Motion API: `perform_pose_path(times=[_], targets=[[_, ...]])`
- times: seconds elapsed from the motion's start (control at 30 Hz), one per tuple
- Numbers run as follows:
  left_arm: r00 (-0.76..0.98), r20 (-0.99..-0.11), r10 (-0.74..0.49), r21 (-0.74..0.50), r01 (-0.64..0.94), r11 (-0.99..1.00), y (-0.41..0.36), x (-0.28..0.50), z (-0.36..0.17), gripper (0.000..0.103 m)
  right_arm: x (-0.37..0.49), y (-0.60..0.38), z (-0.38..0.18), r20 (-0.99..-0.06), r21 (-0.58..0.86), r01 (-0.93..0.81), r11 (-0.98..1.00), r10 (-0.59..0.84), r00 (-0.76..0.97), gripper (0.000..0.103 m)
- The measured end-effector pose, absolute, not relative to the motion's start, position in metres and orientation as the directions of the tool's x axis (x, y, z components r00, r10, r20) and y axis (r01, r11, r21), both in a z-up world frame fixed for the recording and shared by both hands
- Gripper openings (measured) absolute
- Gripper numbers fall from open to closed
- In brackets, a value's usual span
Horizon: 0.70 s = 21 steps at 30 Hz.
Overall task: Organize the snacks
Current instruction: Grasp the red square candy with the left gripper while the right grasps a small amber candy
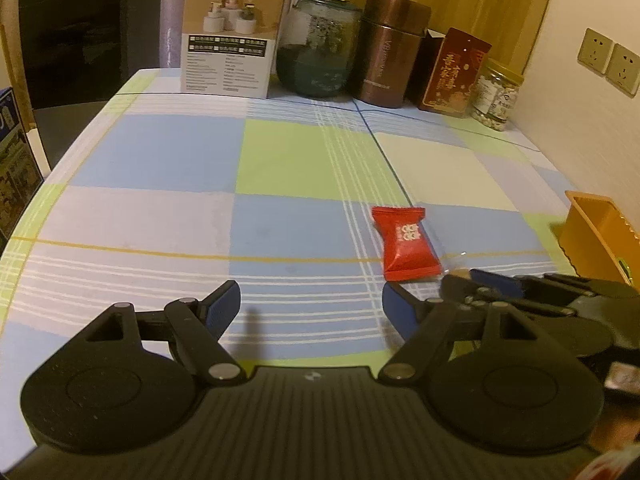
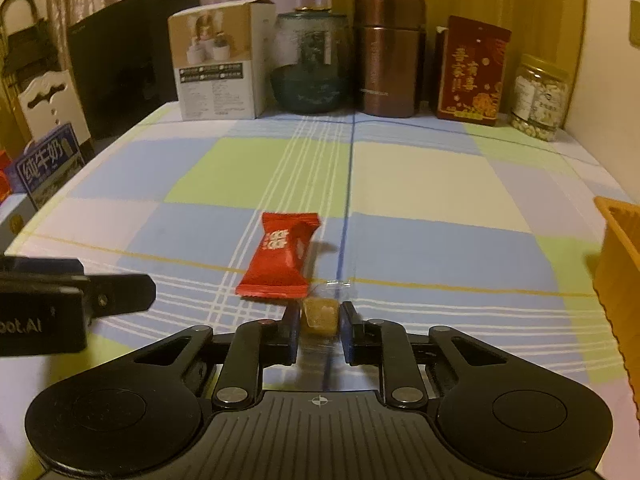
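A red wrapped candy (image 1: 406, 242) lies on the checked tablecloth; in the right wrist view it (image 2: 280, 260) lies just beyond my right fingers. My right gripper (image 2: 320, 320) is shut on a small amber candy in clear wrap (image 2: 318, 316), low over the cloth. From the left wrist view the right gripper (image 1: 464, 280) reaches in from the right, near the red candy. My left gripper (image 1: 312, 304) is open and empty, left of and nearer than the red candy. An orange container (image 1: 596, 236) stands at the right edge, also seen in the right wrist view (image 2: 618, 264).
Along the back stand a white product box (image 1: 232, 36), a glass jar (image 1: 316, 48), a brown canister (image 1: 390, 50), a red box (image 1: 454, 72) and a plastic jar of nuts (image 1: 496, 94). A milk carton box (image 2: 48, 168) sits off the table's left edge.
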<state>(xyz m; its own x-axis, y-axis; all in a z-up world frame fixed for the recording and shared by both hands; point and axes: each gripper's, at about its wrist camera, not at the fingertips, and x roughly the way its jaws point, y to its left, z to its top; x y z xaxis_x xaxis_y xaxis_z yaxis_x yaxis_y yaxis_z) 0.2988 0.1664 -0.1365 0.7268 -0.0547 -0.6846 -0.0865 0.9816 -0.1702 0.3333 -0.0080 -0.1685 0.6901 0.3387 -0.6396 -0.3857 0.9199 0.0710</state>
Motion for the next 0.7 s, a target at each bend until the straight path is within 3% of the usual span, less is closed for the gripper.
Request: perform_pose_path(times=[0.27,0.4,0.63,0.7], targets=[[0.734,-0.675,-0.081,-0.188,-0.065,0.980,0.153,0.316,-0.142,0.075,0.330,-0.058,-0.150,-0.622,0.065,-0.329,0.942,0.296,0.725,0.021],[0.732,-0.671,-0.121,-0.226,-0.047,0.973,0.139,0.329,-0.145,0.063,0.335,-0.085,-0.151,-0.635,0.105,-0.269,0.957,0.273,0.723,0.021],[0.742,-0.660,-0.116,-0.180,-0.007,0.984,0.111,0.354,-0.156,0.040,0.340,-0.105,-0.154,-0.642,0.161,-0.215,0.963,0.268,0.718,0.021],[0.756,-0.646,-0.106,-0.167,-0.004,0.986,0.107,0.358,-0.156,0.040,0.341,-0.107,-0.154,-0.644,0.169,-0.210,0.963,0.269,0.716,0.021]])
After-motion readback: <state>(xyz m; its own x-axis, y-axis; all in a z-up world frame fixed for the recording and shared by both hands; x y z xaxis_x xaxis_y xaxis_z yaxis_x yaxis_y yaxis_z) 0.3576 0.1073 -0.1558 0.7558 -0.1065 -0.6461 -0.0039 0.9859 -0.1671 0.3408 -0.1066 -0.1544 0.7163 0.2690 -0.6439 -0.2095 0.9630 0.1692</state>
